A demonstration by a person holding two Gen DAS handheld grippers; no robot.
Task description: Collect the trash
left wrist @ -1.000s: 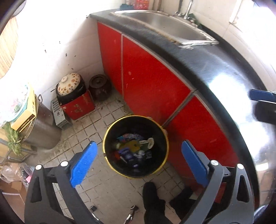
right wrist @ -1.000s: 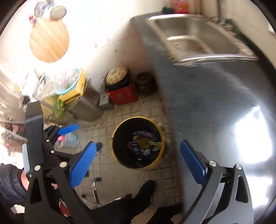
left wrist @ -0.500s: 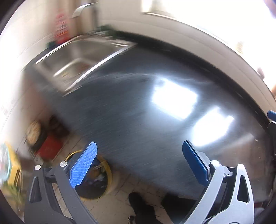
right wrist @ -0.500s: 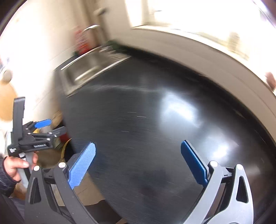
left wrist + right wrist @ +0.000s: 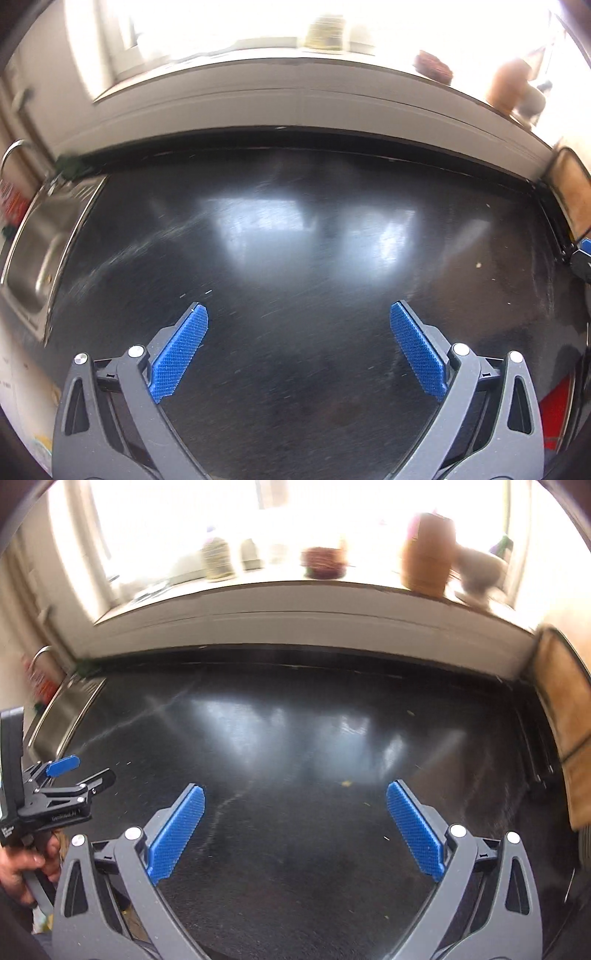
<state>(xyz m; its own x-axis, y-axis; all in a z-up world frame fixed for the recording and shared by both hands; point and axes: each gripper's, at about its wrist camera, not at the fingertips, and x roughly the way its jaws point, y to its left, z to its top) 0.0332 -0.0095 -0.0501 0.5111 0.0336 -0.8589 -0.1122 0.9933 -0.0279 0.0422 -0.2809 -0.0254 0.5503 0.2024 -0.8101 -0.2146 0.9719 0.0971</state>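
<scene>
Both grippers hang over a glossy black countertop [image 5: 295, 258], which also shows in the right wrist view [image 5: 295, 746]. My left gripper [image 5: 299, 314] is open and empty, its blue pads wide apart. My right gripper [image 5: 295, 794] is open and empty too. The left gripper also shows at the left edge of the right wrist view [image 5: 70, 775], held in a hand. Only tiny crumbs [image 5: 346, 783] lie on the counter; a small speck [image 5: 478, 264] lies at its right. The trash bin is out of view.
A steel sink [image 5: 33, 251] is set into the counter at the left, with a tap [image 5: 40, 653] behind it. The window sill holds a jar [image 5: 218, 559], a bowl [image 5: 325, 563] and a brown pot [image 5: 426, 557]. A wooden board [image 5: 565, 731] leans at the right.
Both grippers have swung up and to the right, from the yellow-rimmed trash bin on the floor to the black countertop facing the window. Both stayed open and empty.
</scene>
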